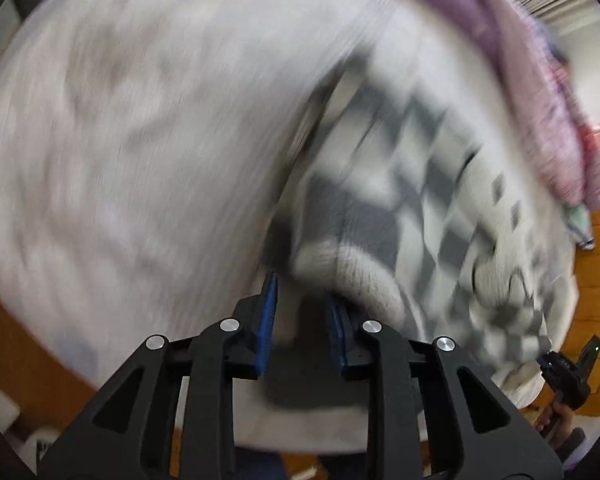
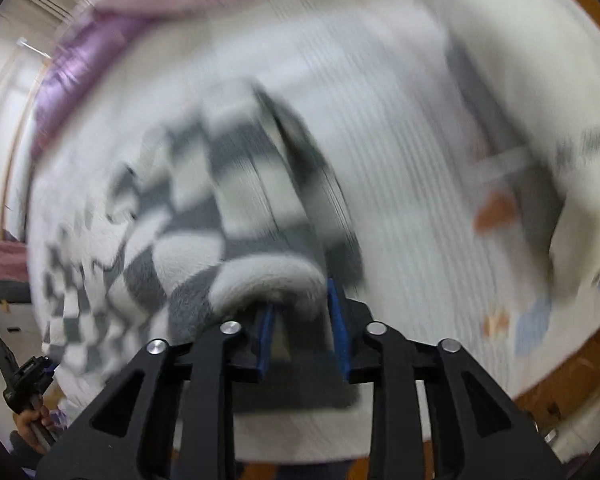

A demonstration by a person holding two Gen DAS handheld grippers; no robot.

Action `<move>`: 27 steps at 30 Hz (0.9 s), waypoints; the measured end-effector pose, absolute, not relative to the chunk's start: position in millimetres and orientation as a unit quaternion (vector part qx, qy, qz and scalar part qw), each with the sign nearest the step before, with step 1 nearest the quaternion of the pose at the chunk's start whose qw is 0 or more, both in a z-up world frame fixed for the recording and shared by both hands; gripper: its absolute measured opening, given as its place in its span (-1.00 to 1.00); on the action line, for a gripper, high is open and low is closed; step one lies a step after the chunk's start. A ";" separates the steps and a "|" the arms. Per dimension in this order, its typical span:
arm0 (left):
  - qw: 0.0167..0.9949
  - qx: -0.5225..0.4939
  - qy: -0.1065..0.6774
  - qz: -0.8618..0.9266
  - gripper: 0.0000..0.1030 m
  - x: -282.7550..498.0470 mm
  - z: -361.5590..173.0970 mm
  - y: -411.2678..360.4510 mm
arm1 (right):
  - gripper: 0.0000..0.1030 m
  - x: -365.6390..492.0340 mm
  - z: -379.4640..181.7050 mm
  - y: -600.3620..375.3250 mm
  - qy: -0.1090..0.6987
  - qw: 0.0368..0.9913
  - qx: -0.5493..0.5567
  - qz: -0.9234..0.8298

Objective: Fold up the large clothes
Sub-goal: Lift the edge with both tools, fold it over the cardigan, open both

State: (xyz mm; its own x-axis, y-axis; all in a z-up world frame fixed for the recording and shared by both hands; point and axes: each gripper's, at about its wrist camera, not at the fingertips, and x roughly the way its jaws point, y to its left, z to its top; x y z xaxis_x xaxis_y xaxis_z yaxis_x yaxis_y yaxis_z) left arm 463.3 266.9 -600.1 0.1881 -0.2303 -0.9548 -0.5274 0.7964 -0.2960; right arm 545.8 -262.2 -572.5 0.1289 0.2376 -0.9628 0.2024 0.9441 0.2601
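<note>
Up close in the left wrist view, the left gripper has its jaws set a little apart, blue pads showing, and the rolled white hem of the checked garment sits right at the right-hand pad. Whether that hem is actually pinched, the blur does not let me tell.

Over to the right wrist view: the right gripper has its jaws parted too, and here the thick rolled edge of the checked garment bulges over and between the blue pads, so this one is gripping the cloth.

The garment is a grey-and-white check knit, bunched and draped just beyond both grippers, lying on a pale sheet that covers the wooden surface. In the right wrist view the sheet runs out past the garment, with faint orange and blue marks on it, and the wood of the surface shows at its lower right edge.

Beside the garment, at its far lower corner in each view, the other gripper shows as a small black shape held by a hand and a hand.

Beyond the garment, a pink-purple cloth lies heaped along the sheet's far side, also seen as the pink-purple cloth. Everything is heavily smeared by motion.
</note>
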 end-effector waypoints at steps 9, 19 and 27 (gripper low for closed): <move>0.706 -0.420 0.561 0.096 0.23 434.8 -591.8 254.4 | -0.03 512.8 -582.9 -294.0 0.613 0.670 0.418 -0.025; 0.655 -0.442 0.599 0.130 0.17 485.9 -648.9 227.3 | -0.50 553.2 -630.8 -264.2 0.615 0.620 0.486 -0.029; 0.676 -0.386 0.616 0.116 -0.69 485.8 -628.3 211.2 | -0.78 567.5 -605.7 -277.4 0.638 0.663 0.389 -0.028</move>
State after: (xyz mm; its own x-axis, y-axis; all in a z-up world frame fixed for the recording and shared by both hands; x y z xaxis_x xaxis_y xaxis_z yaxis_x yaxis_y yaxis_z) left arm 485.8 211.2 -628.3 0.2136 -0.3185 -0.9236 -0.6336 0.6744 -0.3791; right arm 567.5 -277.4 -605.7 0.1832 0.4607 -0.8685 0.5337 0.6953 0.4814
